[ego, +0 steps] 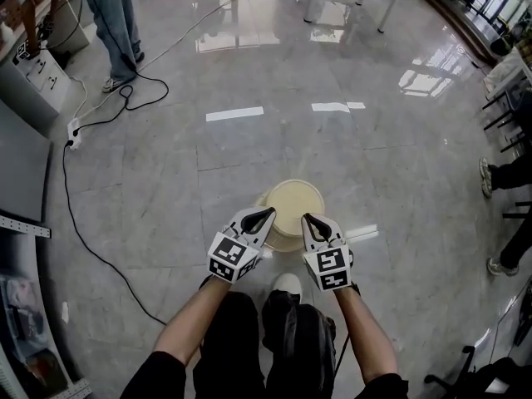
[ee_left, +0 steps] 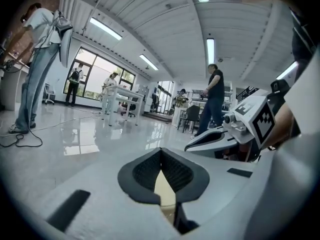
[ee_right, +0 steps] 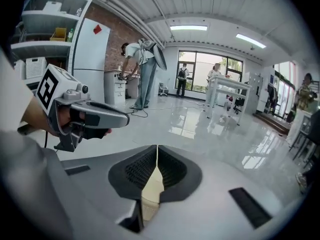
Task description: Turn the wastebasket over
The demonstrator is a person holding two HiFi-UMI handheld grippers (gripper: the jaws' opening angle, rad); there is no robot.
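Wastebasket [ego: 292, 211], cream and round, standing on the glossy grey floor [ego: 249, 156], just ahead of the wearer's white shoe [ego: 287, 285]. Pale round face turned up toward the head view, with a wider ring showing round its near side; mouth up or base up not clear.

2 hand-held grippers side by side over its near edge, each on a bare forearm [ego: 193, 316]. Left hand-held gripper [ego: 267, 214] over the basket's left side, right hand-held gripper [ego: 308, 220] over its right side; contact with the rim not clear from above.

Left hand-held gripper [ee_left: 161, 153] with its black ribbed pads together at the tips, nothing clamped, only a sliver of cream seen through the gap behind them. Right hand-held gripper [ee_right: 157, 151] the same: tips pressed together, nothing between, cream below.

Black cable [ego: 73, 216] trailing across the floor at the left. Person in jeans [ego: 112, 19] standing far off at the upper left.
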